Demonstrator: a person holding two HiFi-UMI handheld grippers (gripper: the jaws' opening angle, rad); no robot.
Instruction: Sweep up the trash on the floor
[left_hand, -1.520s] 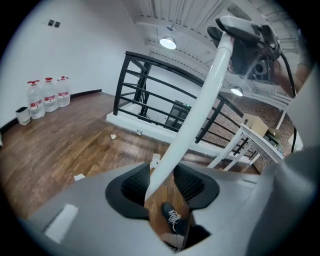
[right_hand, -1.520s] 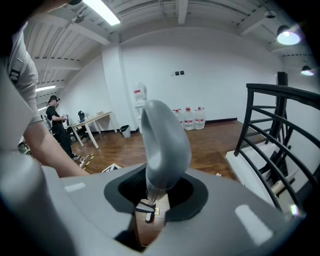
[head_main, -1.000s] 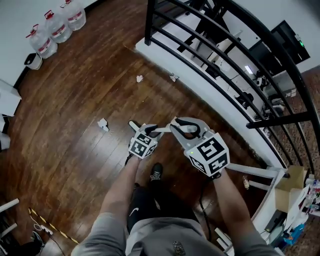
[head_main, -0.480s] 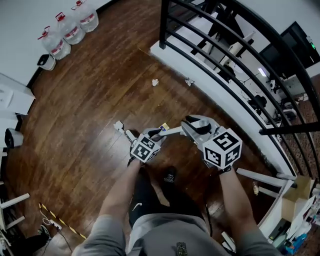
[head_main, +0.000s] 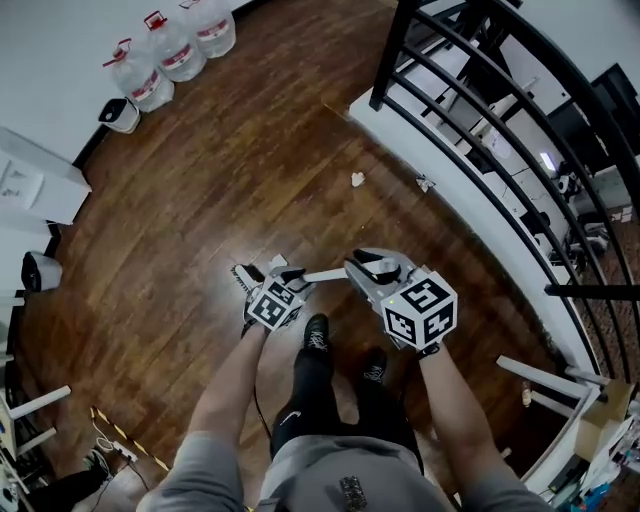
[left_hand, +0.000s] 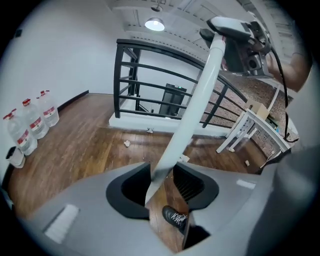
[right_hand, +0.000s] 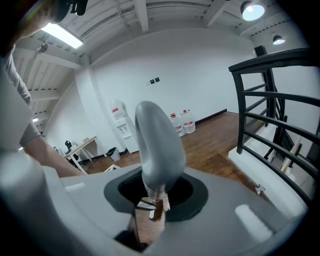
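A broom with a pale handle (head_main: 325, 273) is carried low over the dark wooden floor (head_main: 200, 180), its dark head (head_main: 243, 277) at the left. My left gripper (head_main: 290, 275) is shut on the lower shaft (left_hand: 187, 125), which runs up between its jaws. My right gripper (head_main: 365, 265) is shut on the grey handle end (right_hand: 156, 145). A white paper scrap (head_main: 278, 262) lies right by the broom head. Two more scraps (head_main: 357, 179) (head_main: 425, 184) lie farther off near the white ledge, and they show as scraps (left_hand: 127, 143) in the left gripper view too.
A black railing (head_main: 480, 110) on a white ledge (head_main: 400, 150) bounds the right side. Water bottles (head_main: 165, 55) stand by the far wall and a white cabinet (head_main: 30, 180) is at the left. A white table (head_main: 540, 375) stands at the lower right. The person's shoes (head_main: 315, 333) are just behind the grippers.
Both grippers and the broom have moved across the floor with the person. The near paper scrap now lies right by the broom head. Both grips are unchanged.
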